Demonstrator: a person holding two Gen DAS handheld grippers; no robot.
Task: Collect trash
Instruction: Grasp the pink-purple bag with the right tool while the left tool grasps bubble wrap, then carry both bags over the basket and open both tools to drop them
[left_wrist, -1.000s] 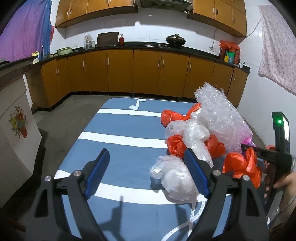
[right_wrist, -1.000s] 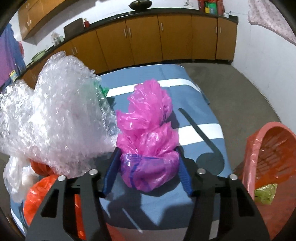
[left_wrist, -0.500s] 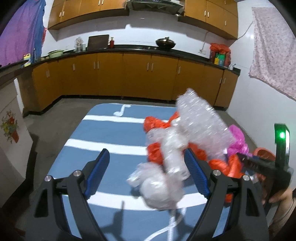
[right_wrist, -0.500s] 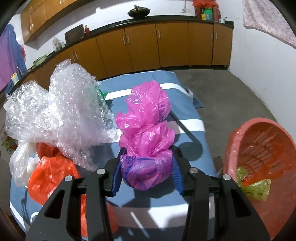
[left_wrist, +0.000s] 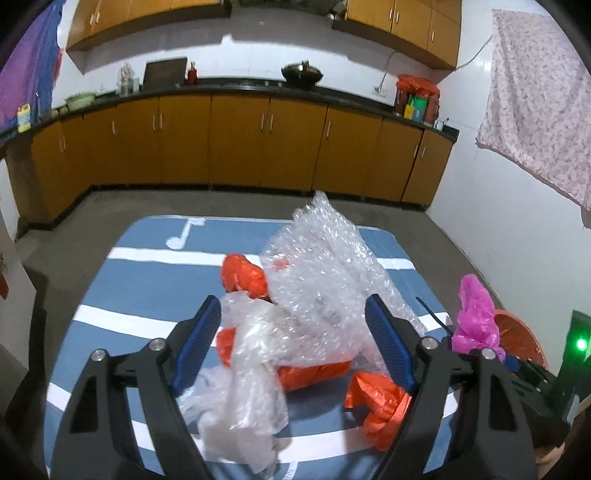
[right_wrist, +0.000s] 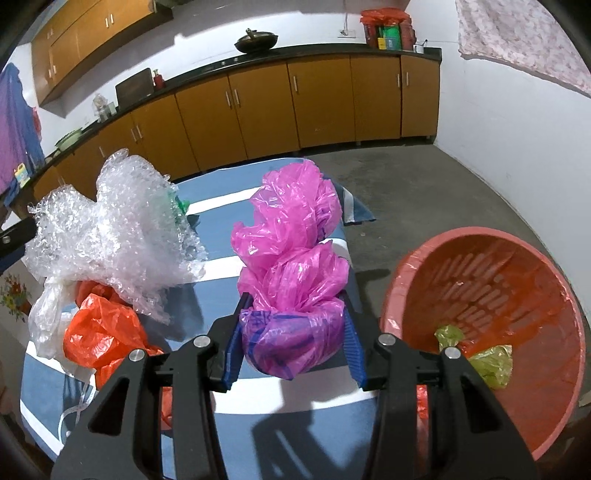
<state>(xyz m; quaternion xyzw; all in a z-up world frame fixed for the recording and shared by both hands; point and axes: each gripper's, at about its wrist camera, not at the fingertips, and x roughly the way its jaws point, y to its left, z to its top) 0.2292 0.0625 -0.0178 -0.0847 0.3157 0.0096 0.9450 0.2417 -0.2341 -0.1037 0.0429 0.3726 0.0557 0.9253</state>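
- Lifted since a second ago: pink bag (right_wrist: 291, 254), now clear of the tabletop (right_wrist: 303, 413), just left of the red basket (right_wrist: 491, 266)
- Right tool (right_wrist: 291, 345) clamped on its purple base
- Left tool (left_wrist: 295, 345) wide apart around bubble wrap (left_wrist: 325, 280), gripping nothing

The crinkled pink plastic bag (right_wrist: 291, 236) shines glossy; the clear bubble wrap (left_wrist: 325, 280) looks pebbled (faintly glinting); the blue-and-white striped cloth cover (left_wrist: 147, 295) is matt; the slotted red plastic basket (right_wrist: 517, 280) gleams smooth.

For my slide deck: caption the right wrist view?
Right gripper clamps crumpled pink plastic bag beside round red plastic basket.
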